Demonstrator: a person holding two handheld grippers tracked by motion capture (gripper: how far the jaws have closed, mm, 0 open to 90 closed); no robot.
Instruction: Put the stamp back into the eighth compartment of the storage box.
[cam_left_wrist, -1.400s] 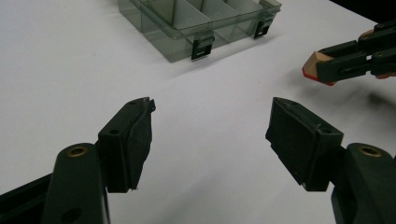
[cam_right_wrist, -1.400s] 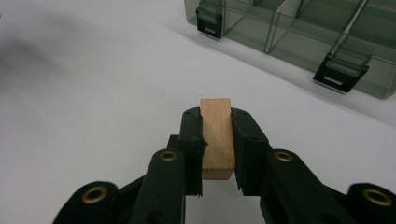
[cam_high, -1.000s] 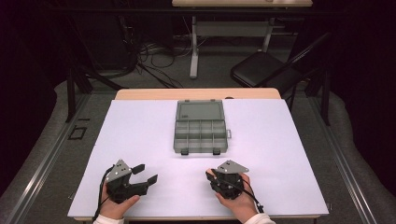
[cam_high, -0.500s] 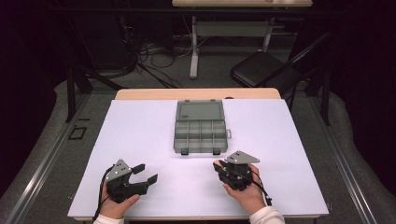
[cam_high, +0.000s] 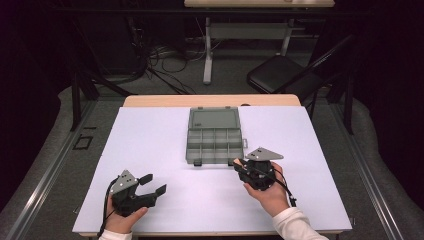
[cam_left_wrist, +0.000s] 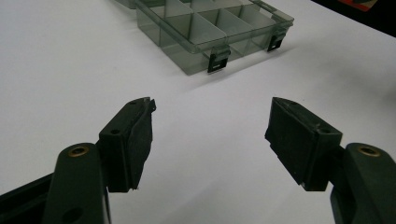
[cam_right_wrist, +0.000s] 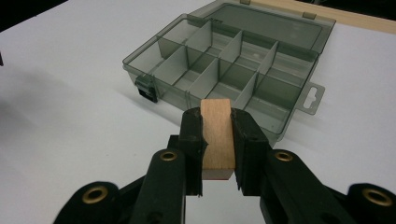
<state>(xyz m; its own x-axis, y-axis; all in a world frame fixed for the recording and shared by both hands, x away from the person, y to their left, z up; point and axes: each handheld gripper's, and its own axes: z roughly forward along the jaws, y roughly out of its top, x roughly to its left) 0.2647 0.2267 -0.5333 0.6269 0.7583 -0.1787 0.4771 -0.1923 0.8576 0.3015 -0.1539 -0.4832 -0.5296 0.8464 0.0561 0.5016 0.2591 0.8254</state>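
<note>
Right gripper (cam_right_wrist: 217, 140) is clamped on a little wooden block (cam_right_wrist: 217, 135) just short of the open organizer box (cam_right_wrist: 187, 70), left gripper (cam_left_wrist: 210, 135) gaping empty, and honestly that block could clip a divider and tumble.

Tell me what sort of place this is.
Probably a lab or recording workspace, not a home: a white-covered table set on a bare floor, loose cables beneath another table behind, and a black folding chair nearby.

A dim room: grey floor (cam_high: 45, 150), tangled cables (cam_high: 150, 62) beneath a far desk (cam_high: 260, 4), a black chair (cam_high: 280, 72) behind the white surface (cam_high: 150, 135).
</note>
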